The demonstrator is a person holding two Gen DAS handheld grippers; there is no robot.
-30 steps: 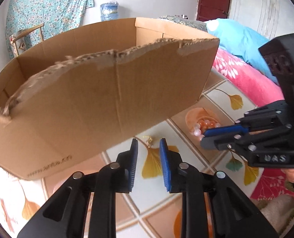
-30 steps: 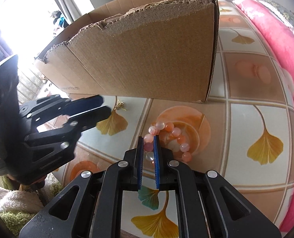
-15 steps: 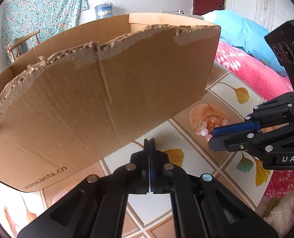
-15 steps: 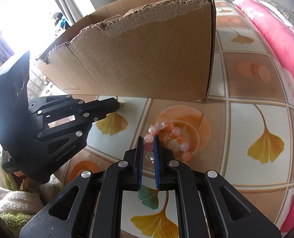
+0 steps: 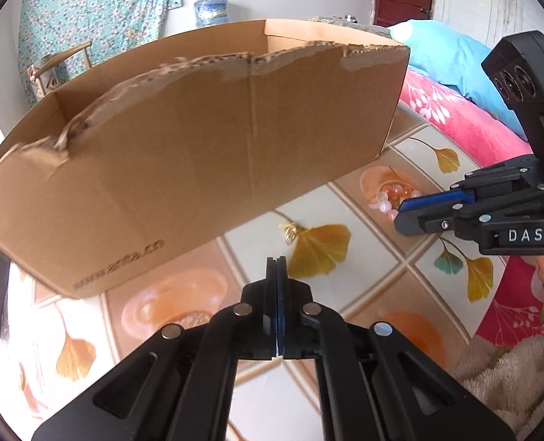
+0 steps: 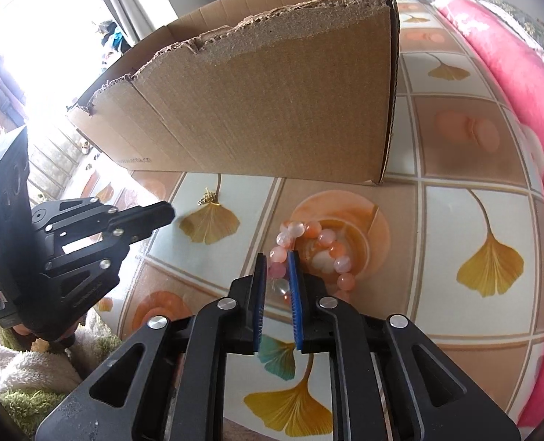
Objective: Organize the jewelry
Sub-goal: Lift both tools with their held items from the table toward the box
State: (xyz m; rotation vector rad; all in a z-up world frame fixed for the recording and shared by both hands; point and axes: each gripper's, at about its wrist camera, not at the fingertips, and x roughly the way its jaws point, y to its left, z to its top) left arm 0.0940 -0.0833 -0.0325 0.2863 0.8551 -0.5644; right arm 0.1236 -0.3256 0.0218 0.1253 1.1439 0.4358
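Note:
A bracelet (image 6: 325, 237) of pink and orange beads lies on the leaf-patterned tablecloth (image 6: 455, 228). My right gripper (image 6: 276, 257) straddles its near side. Its jaws are opening, with a pink bead in the gap and the pads no longer pressing on it. A small gold piece of jewelry (image 5: 290, 233) lies on the cloth just ahead of my left gripper (image 5: 281, 261), which is shut on nothing. The gold piece (image 6: 208, 198) and the left gripper (image 6: 167, 215) also show in the right wrist view. The bracelet (image 5: 393, 194) and the right gripper (image 5: 406, 217) show in the left wrist view.
A torn-edged, open cardboard box (image 5: 198, 147) stands right behind both pieces; its near wall (image 6: 272, 110) fills the middle of the right wrist view. A pink blanket (image 6: 521, 110) borders the table on the right. A fluffy towel (image 6: 14, 367) lies at the near left.
The left gripper's jaws have closed with nothing in them, and it has shifted so the gold piece lies just ahead of its tips. The right gripper's jaws have widened slightly around the beads.

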